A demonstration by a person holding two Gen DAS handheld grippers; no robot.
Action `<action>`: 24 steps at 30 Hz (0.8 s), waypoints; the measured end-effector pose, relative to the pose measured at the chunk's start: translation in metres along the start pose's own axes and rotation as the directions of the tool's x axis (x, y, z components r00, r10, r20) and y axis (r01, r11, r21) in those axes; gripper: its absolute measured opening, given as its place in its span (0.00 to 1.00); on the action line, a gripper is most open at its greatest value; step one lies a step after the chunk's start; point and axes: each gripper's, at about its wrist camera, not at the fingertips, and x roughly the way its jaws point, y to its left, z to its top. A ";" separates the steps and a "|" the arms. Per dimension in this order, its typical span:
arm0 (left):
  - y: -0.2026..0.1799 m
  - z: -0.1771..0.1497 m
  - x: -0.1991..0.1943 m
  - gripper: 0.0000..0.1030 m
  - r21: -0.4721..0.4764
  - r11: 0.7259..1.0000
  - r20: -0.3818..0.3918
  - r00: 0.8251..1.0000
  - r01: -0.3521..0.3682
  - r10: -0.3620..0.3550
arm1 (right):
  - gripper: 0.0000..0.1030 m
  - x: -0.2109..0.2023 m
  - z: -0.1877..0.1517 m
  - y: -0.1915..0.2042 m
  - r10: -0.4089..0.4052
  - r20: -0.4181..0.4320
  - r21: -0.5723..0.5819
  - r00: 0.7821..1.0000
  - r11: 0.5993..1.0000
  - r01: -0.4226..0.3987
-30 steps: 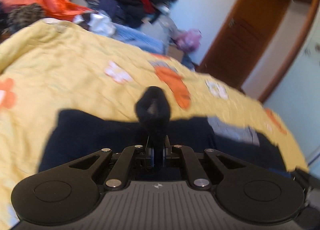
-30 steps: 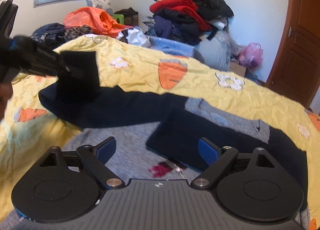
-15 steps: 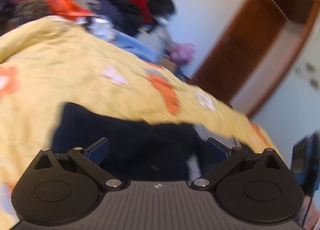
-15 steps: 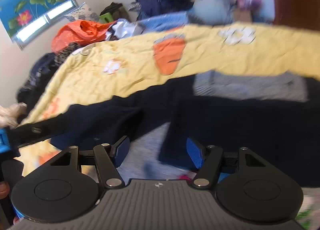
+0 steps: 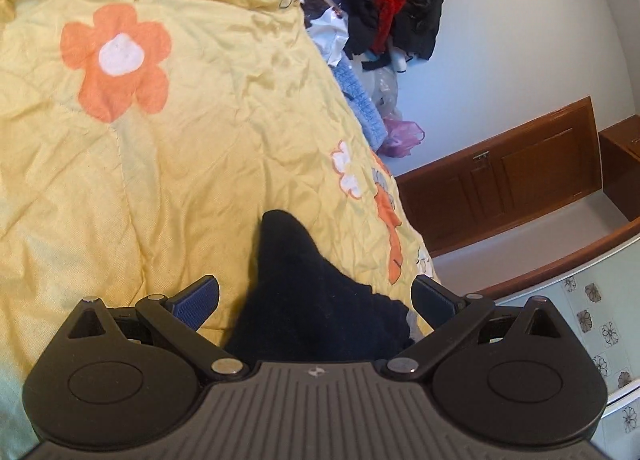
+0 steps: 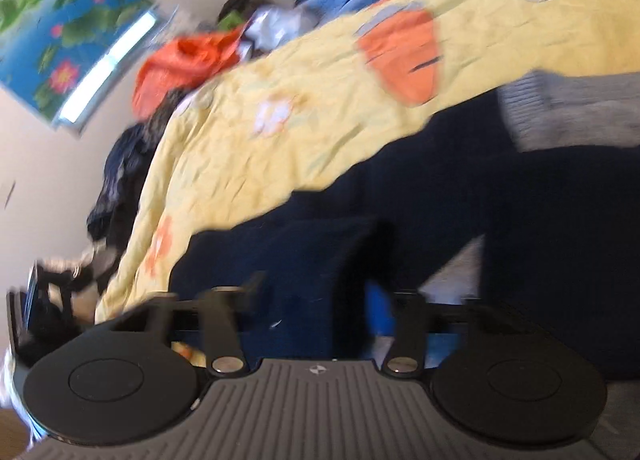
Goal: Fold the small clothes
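Observation:
A dark navy garment with a grey ribbed part lies spread on the yellow flowered quilt. In the left wrist view a pointed corner of the navy garment rests on the quilt. My left gripper stands wide open over it, pads clear of the cloth. My right gripper hovers low over a thick navy fold. Its jaws are closing with the fold between them, and a gap still shows. That view is blurred.
A heap of red and black clothes is piled against the wall beyond the bed. A wooden door is to the right. An orange cloth and dark clothes lie along the bed's far side under a flower picture.
My left gripper let go of the navy cloth it pinched, opened wide, rolled and swung toward the garment's corner. My right gripper rolled, dropped toward the navy fold, and its jaws narrowed.

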 end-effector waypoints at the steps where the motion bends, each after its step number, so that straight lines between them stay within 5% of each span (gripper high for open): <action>1: 0.000 0.000 0.001 1.00 0.002 1.000 -0.003 1.000 -0.006 0.006 | 0.18 0.002 -0.003 0.001 0.011 0.000 0.013 1.000 1.000 -0.011; 6: -0.006 -0.002 0.004 1.00 0.023 1.000 -0.025 1.000 -0.015 0.016 | 0.15 -0.004 -0.007 -0.001 -0.018 0.043 0.104 0.999 0.995 0.013; 15: -0.048 -0.012 0.004 1.00 0.070 0.997 -0.045 0.999 0.019 -0.015 | 0.15 -0.068 0.015 0.019 0.015 0.140 0.065 0.990 0.998 -0.025; 24: -0.101 -0.039 0.040 1.00 0.129 0.988 -0.112 0.991 0.087 -0.073 | 0.15 -0.133 0.034 -0.015 -0.062 0.214 0.070 0.975 0.996 0.048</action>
